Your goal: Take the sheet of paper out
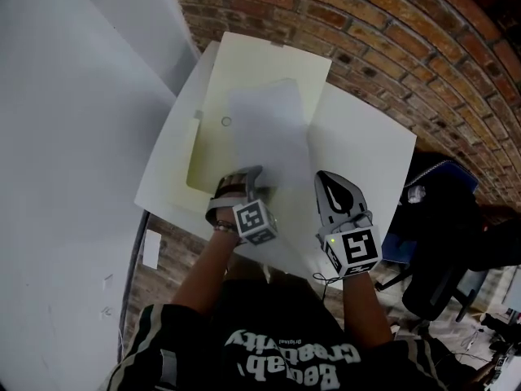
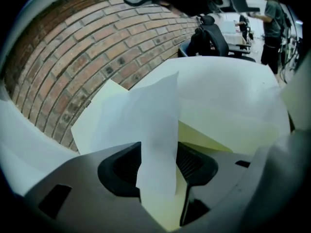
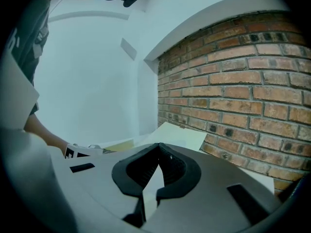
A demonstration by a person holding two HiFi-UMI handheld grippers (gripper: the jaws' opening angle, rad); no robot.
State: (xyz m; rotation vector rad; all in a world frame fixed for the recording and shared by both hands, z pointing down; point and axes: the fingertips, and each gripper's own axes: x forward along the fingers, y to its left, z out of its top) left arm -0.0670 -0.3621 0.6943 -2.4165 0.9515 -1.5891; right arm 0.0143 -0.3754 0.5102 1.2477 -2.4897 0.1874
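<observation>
Though the head view only puts the left gripper (image 1: 248,177) at the near edge of the sheet of paper (image 1: 269,133), lying on a cream folder (image 1: 244,63) on the table (image 1: 362,137), its own view shows the sheet loose between parted jaws. Alongside, the right gripper (image 1: 324,179) has its jaws tip to tip, empty.

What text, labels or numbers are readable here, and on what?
"Creativity" (probable reading): white print on the person's dark shirt, upside down in the head view. The other words of that print are too distorted to read.
Left marker cube and right marker cube: black-and-white square patterns only, no words.
Sheet of paper and cream folder: no print visible.
</observation>
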